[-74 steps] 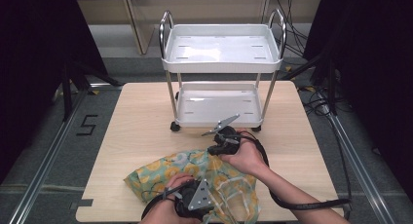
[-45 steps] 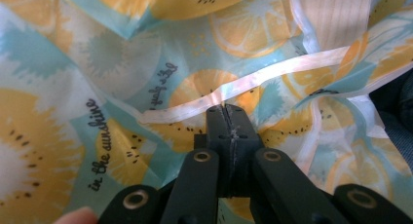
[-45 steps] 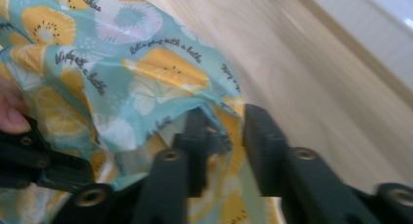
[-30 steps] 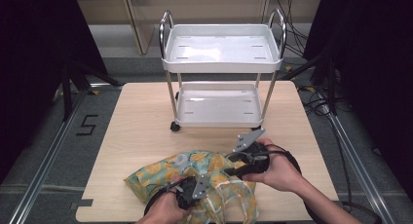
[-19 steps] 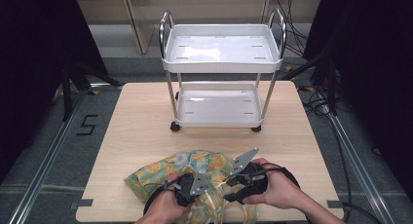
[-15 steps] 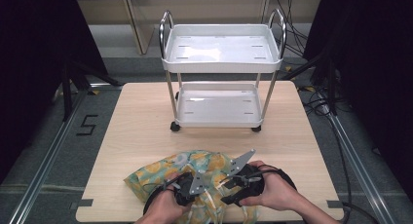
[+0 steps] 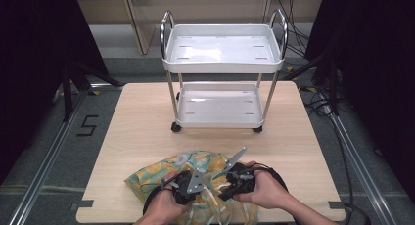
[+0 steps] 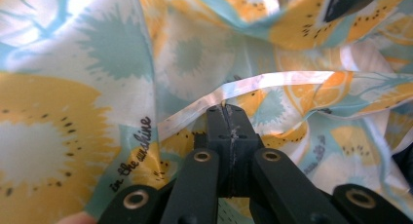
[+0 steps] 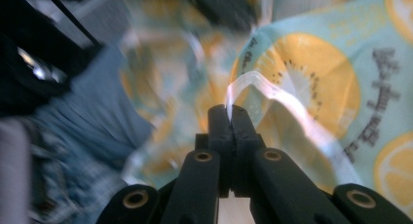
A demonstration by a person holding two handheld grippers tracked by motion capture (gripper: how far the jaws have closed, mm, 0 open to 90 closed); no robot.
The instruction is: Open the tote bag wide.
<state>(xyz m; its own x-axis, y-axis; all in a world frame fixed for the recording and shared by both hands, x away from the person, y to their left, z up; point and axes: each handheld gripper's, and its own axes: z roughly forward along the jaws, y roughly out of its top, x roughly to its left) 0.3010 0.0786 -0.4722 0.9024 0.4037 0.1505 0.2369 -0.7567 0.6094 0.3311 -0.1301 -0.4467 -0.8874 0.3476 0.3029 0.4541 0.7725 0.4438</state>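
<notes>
Now both pairs of tongs are clamped on the printed bag [image 7: 195, 183], which lies crumpled on the worktop [image 7: 137, 137] on the person's side of the white cart [image 7: 220, 83]. The left tongs [image 8: 228, 119] are pressed together on a pale strap [image 8: 272, 83] of the bag. The right tongs [image 9: 229, 118] have just been closing and now pinch a second pale strap [image 9: 272, 95], with the band caught between the pads.

By my reading the step in hand is taking hold of the two handles, and that hold looks complete. The next move probably calls for lifting or spreading both straps together, evenly, so the thin fabric does not slip out or bunch.

From the high view, the left tongs [image 7: 183, 186] and right tongs [image 7: 235, 181] sit close together over the bag, near the worktop's edge farthest from the cart, but the pinch itself is too small to judge. Each gripper view shows its strap nipped at the tips; the right gripper view is blurred away from the tips.
</notes>
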